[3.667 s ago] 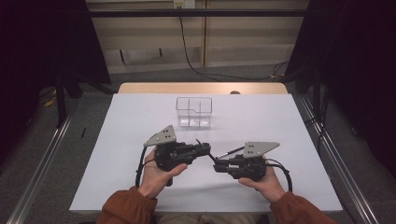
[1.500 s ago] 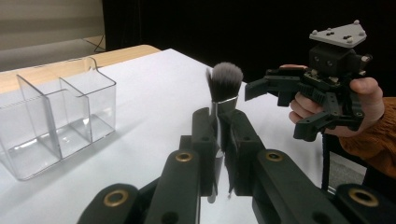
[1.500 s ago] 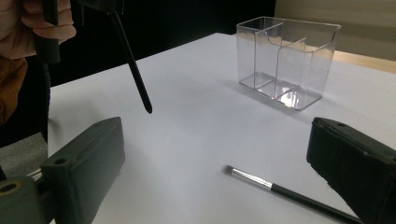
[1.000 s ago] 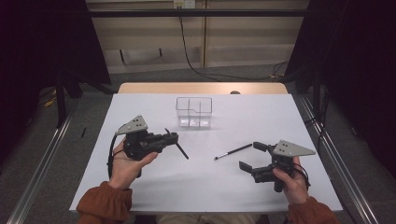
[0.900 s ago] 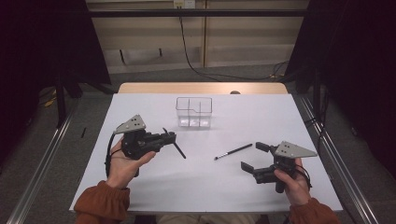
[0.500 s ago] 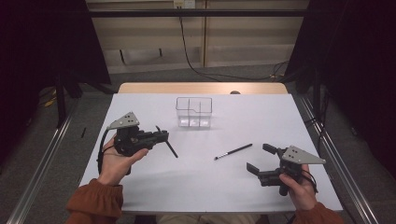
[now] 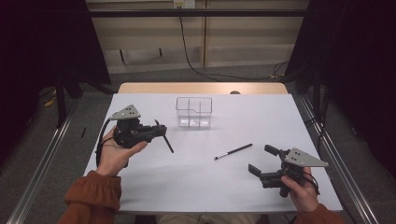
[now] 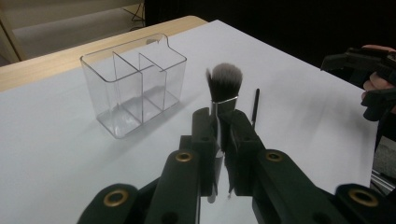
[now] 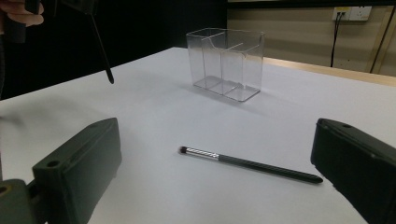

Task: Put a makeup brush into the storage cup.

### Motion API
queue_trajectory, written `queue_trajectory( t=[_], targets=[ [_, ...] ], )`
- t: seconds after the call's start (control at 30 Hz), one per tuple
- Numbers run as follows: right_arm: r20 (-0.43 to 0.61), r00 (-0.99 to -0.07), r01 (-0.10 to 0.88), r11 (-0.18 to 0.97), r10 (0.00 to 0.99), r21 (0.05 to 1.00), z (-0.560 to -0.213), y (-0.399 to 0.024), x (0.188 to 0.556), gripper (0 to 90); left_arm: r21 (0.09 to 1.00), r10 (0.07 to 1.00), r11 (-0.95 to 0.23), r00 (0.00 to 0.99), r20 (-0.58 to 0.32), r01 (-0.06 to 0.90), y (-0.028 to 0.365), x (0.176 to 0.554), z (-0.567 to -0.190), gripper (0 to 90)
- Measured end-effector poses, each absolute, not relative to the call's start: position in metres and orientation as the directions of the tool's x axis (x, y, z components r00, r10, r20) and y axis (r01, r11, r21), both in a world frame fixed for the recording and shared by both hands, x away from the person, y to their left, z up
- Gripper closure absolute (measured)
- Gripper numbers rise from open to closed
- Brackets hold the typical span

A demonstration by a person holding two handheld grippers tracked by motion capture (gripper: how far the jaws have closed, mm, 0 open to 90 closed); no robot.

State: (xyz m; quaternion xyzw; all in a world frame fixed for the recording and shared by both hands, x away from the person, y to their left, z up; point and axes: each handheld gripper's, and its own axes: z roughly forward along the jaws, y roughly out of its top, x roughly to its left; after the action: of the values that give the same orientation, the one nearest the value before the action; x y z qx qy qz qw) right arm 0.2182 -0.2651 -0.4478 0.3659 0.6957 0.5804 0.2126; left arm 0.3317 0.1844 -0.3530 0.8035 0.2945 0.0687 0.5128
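Note:
My left gripper [image 7: 160, 130] [image 8: 218, 117] is held above the table's left side, shut on a black makeup brush [image 7: 164, 140]. Its fluffy head [image 8: 224, 80] sticks up past the jaws, and its thin handle [image 9: 100, 46] slants down toward the table. A slim black brush [image 7: 233, 151] [image 9: 247, 162] [image 8: 255, 106] lies flat on the white table, right of centre. My right gripper [image 7: 262, 160] [image 9: 217, 128] hovers at the near right, open wide with nothing between its jaws, and the slim brush lies ahead of it. A clear three-compartment organizer [image 7: 194, 112] [image 8: 133, 79] [image 9: 226, 63] stands empty at mid-back.
White sheet covers the table [image 7: 201, 186]; a wooden strip [image 7: 201, 87] shows at its far edge. Metal rails [image 7: 42, 172] run along both sides, with dark curtains beyond. Cables [image 7: 196, 51] hang on the back wall.
The hands have drawn apart from the table's centre. My left gripper carried the fluffy brush left and farther away; the right gripper went right and nearer, open. The slim brush lies still.

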Motion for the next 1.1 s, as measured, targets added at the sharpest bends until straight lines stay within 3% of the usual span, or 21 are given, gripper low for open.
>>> queue_trajectory(
  t=[1.1],
  targets=[
    [0.134,-0.637,0.253,0.041,0.759,0.967,-0.448,-0.266,0.22,0.0,0.908,0.604,-0.236,0.784,-0.143,0.347,0.17,0.384,-0.33,83.5]
  ],
)
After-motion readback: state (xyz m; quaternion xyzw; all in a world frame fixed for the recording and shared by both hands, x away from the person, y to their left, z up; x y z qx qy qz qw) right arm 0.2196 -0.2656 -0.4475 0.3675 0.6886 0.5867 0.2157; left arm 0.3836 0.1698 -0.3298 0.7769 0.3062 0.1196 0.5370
